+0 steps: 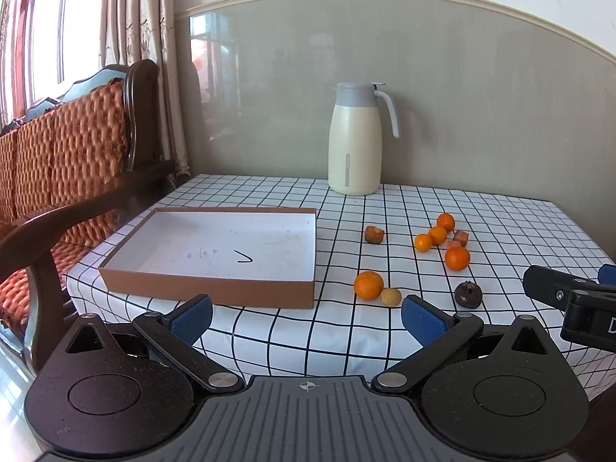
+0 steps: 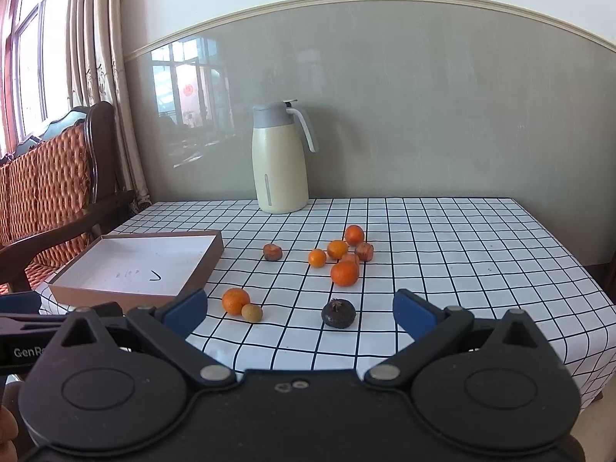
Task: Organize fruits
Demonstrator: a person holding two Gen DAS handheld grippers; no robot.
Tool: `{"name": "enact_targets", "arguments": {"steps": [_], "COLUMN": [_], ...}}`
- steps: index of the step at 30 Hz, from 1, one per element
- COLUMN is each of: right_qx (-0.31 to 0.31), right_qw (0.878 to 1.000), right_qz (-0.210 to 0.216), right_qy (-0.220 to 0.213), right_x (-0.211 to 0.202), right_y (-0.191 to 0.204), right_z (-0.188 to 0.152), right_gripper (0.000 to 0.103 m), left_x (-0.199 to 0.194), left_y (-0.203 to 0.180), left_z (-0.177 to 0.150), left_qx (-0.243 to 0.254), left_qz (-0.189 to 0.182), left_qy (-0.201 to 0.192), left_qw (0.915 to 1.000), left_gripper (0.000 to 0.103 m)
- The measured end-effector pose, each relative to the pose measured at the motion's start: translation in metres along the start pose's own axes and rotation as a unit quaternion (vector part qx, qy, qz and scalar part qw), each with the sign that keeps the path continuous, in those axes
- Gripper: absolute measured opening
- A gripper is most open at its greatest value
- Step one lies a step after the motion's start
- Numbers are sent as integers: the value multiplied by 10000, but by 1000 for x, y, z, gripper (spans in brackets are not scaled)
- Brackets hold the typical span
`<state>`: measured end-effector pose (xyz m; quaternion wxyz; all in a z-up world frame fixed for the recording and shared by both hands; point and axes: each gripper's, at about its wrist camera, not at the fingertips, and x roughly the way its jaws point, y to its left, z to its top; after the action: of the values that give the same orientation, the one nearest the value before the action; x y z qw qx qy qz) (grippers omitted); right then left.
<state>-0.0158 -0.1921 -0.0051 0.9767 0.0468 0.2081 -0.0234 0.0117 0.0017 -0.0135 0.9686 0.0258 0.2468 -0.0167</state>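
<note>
Bare tablecloth (image 2: 442, 269) right of scattered fruits (image 2: 343, 273)

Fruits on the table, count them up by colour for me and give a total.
Orange round: 5, e.g.
Reddish-brown pieces: 3, e.g.
Dark, nearly black: 1
Pale tan: 1
Total: 10, all on the cloth, none in the box.

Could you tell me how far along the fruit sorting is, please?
Nothing looks done yet: the box holds no fruit. Neither the left tool nor the right tool holds anything; both are open. All the fruit is left on the table, including the oranges and a dark fruit.
</note>
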Motion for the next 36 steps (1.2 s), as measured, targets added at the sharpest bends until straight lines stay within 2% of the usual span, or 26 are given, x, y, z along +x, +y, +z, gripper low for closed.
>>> {"name": "enact_targets", "arguments": {"steps": [14,20,36], "right_qx": [119,202,317], "right_qw": [9998,9995,9985], "right_qz": [-64,-169,-348], "right_qy": [115,178,277], "right_x": [8,20,69], "right_y": [-10,-19,-39], "right_z": [-8,-15,-26], "right_gripper": [97,97,97], "left_x": [12,29,86], "left_y": [-3,-9,-32], "left_z": [-8,-13,-23], "left_qx": [121,218,476], "left_qz": [-105,-259,-425], "left_qy": [138,276,296], "left_qw": [9998,9990,9975], "left_gripper": [103,103,103]}}
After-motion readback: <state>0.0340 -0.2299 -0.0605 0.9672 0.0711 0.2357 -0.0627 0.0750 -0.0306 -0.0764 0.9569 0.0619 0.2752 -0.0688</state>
